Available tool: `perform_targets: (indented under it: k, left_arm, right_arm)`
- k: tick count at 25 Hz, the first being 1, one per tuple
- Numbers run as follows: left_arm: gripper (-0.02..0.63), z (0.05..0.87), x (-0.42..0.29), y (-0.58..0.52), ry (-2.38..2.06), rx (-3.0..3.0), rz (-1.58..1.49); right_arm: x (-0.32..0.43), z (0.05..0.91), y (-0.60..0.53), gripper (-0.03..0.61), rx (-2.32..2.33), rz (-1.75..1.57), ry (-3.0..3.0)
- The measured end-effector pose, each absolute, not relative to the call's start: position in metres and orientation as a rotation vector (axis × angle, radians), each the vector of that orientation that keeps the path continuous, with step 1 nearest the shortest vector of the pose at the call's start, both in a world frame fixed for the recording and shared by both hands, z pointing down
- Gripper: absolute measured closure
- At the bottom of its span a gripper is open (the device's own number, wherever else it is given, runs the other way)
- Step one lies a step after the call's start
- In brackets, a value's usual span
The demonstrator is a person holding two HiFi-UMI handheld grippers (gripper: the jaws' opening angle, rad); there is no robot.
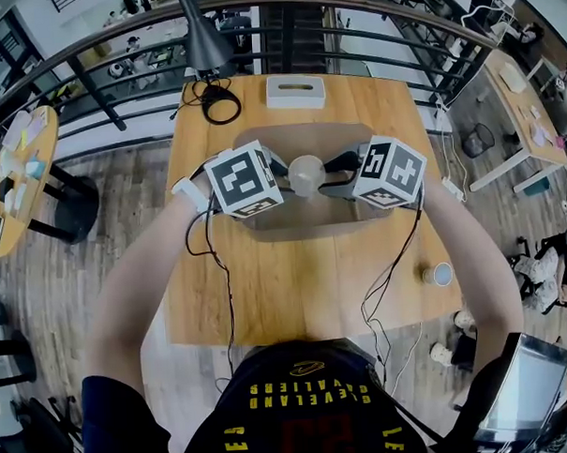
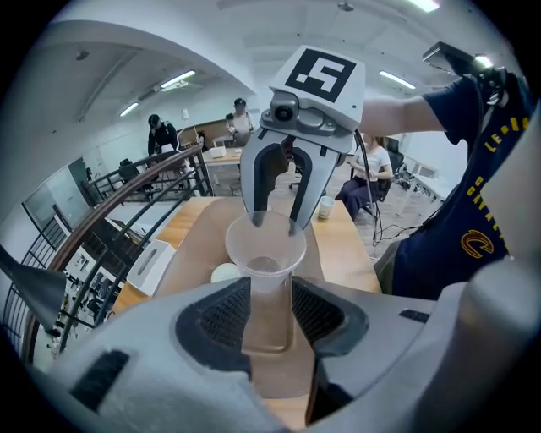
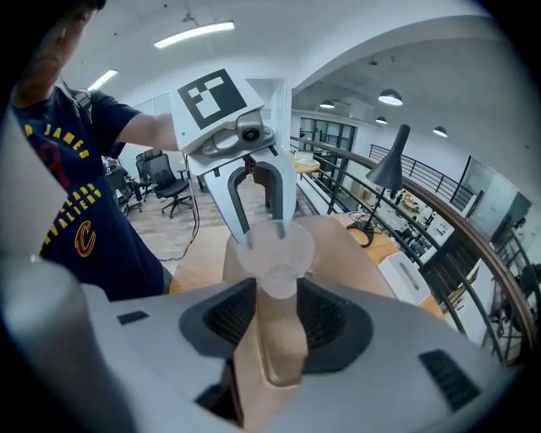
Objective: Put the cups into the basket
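One clear plastic cup hangs upright above the tan basket in the middle of the wooden table, with both grippers meeting at it. In the left gripper view my left gripper is shut on the cup, its pads against the lower body. My right gripper reaches the cup's far rim from the opposite side. In the right gripper view my right gripper is shut on the same cup, and the left gripper comes in from beyond. A second cup stands near the table's right edge.
A small white round thing lies in the basket. A white box sits at the table's far edge, with a black lamp and coiled cable at far left. Gripper cables trail over the near table. A railing runs behind.
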State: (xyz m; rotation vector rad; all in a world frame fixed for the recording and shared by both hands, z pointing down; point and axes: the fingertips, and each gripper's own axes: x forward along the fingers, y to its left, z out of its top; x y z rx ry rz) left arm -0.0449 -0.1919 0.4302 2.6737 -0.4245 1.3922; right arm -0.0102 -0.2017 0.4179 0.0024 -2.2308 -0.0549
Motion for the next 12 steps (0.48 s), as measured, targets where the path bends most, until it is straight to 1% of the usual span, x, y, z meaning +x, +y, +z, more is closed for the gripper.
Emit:
perform_targets:
  k: [12]
  left_arm:
    - [0.459, 0.514, -0.059, -0.222, -0.317, 2.394, 1.658]
  right_arm:
    - [-0.023, 0.497, -0.234, 0.422, -0.103, 0.054, -2.129]
